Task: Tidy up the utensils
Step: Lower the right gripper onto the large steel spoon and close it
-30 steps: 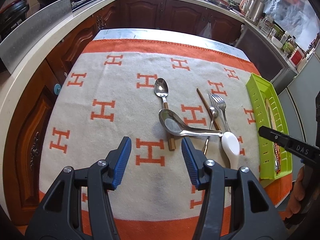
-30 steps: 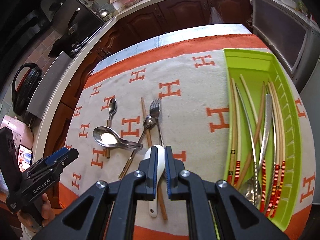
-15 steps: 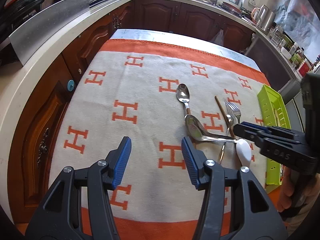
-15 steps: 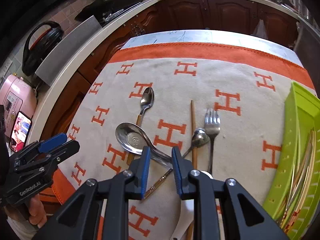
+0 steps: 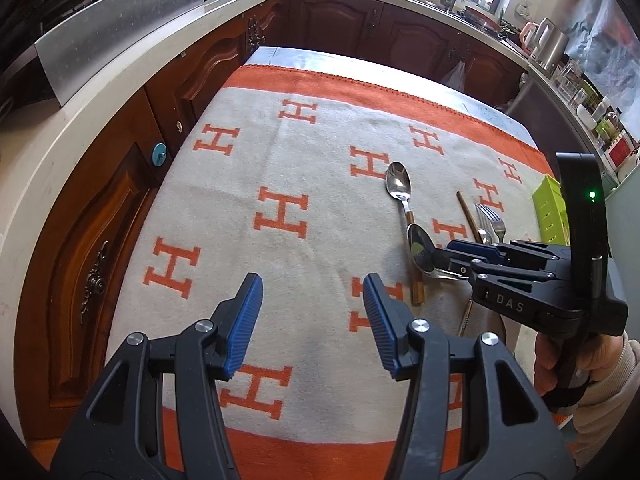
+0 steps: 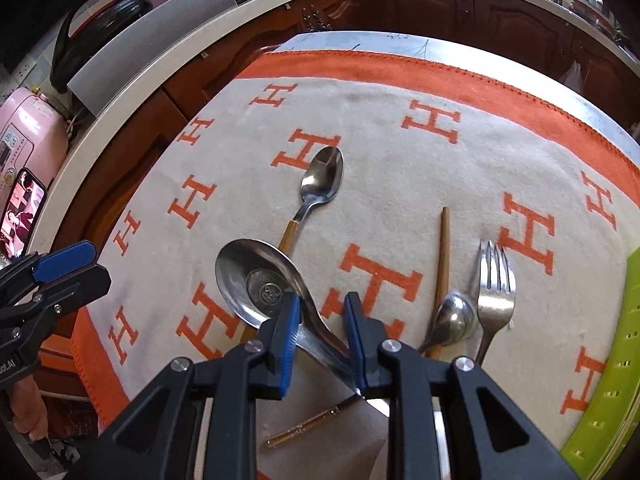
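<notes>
A: Right gripper (image 6: 320, 312) jaws just been opening, narrow gap straddling the steel ladle spoon's (image 6: 256, 280) curved handle; pads not pressing.
B: Left gripper (image 5: 312, 320)?
A: Half-wide, empty, over bare woven cloth (image 5: 280, 160). Ribbed green tray (image 6: 616, 360) at right edge.

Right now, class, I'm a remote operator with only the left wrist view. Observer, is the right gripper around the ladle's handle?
Observer: Yes. The right gripper straddles the handle of the ladle. Its jaws have just been opening, and the pads do not seem to press on it.
Operator: What lies behind that gripper on my screen?
Observer: A small spoon, its bowl resting over the chopstick, right beside the fork.
</notes>
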Demonstrator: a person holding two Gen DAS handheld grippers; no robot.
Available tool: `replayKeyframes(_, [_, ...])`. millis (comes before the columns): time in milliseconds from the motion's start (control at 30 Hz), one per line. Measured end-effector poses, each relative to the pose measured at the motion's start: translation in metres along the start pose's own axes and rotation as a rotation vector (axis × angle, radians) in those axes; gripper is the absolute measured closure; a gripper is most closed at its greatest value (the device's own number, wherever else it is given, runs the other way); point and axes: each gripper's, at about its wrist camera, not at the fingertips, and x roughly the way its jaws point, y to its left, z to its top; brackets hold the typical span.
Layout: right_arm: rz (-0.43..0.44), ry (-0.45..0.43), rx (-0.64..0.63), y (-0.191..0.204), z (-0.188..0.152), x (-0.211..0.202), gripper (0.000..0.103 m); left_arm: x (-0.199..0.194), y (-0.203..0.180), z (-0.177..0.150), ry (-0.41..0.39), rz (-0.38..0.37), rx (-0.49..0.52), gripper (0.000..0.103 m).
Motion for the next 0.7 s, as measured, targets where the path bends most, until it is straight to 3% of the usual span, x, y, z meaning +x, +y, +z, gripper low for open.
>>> replayKeyframes(333, [0.02, 0.015, -0.02, 0.002, -0.011, -0.006, 0.075, 0.007, 0.003, -0.002, 0.014, -0.006, -0.011, 0.054])
replayKeyframes(700, [0.142, 0.039, 0.116, -0.009, -0.024, -0.011, 0.075, 0.01, 0.003, -0.006, 0.026, -0.014, -0.014, 0.054])
